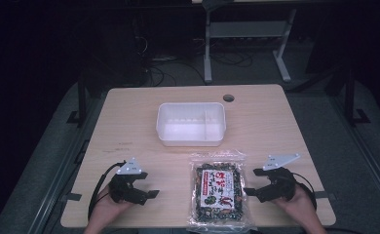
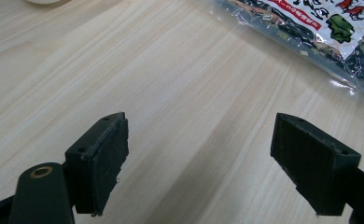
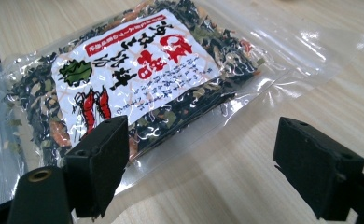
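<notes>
The person is holding the left gripper (image 1: 146,187) and the right gripper (image 1: 252,184) low over the near edge of the table (image 1: 129,117), and both are gaping wide open with nothing in them. A clear bag (image 1: 218,194) of dried bits is lying flat between them, nearer the right gripper, whose jaws are pointing at it. Farther back, a white tub (image 1: 191,123) is sitting near the middle of the table.
</notes>
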Demonstrator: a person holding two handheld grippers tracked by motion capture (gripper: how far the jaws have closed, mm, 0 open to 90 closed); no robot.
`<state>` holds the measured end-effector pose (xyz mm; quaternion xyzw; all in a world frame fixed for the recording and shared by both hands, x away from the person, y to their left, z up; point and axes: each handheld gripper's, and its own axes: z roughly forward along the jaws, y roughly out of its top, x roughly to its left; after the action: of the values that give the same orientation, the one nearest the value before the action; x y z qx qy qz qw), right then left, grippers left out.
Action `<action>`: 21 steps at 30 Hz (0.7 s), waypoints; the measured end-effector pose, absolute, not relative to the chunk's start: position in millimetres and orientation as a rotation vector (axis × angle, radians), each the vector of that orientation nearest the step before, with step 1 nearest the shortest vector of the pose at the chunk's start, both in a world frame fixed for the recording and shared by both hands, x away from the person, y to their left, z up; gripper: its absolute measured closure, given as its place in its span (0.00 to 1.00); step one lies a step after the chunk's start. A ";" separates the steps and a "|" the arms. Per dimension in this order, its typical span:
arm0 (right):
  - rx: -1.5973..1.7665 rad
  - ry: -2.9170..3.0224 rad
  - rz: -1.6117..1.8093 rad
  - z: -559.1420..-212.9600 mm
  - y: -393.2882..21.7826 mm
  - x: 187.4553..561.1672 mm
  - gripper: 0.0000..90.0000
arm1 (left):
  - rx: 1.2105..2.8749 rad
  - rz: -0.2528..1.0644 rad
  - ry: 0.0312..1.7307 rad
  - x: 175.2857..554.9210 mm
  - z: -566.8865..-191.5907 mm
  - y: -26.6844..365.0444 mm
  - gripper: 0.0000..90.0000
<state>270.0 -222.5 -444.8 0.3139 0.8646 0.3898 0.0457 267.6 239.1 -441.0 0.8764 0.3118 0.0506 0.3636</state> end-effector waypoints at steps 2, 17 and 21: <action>0.960 2.638 1.192 -444.8 -223.0 270.1 0.19 | 2.264 0.134 0.794 267.7 -441.1 237.5 0.21; 0.985 2.628 1.178 -445.2 -225.8 271.5 0.19 | 2.285 0.108 0.734 266.9 -440.0 221.4 0.29; 0.997 2.626 1.177 -445.1 -226.2 273.3 0.18 | 2.283 0.092 0.710 266.5 -438.0 213.5 0.36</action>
<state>273.3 -226.2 -445.1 0.3271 0.8612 0.3860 0.0480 266.5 213.5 -438.0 0.8880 0.2762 0.0359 0.3658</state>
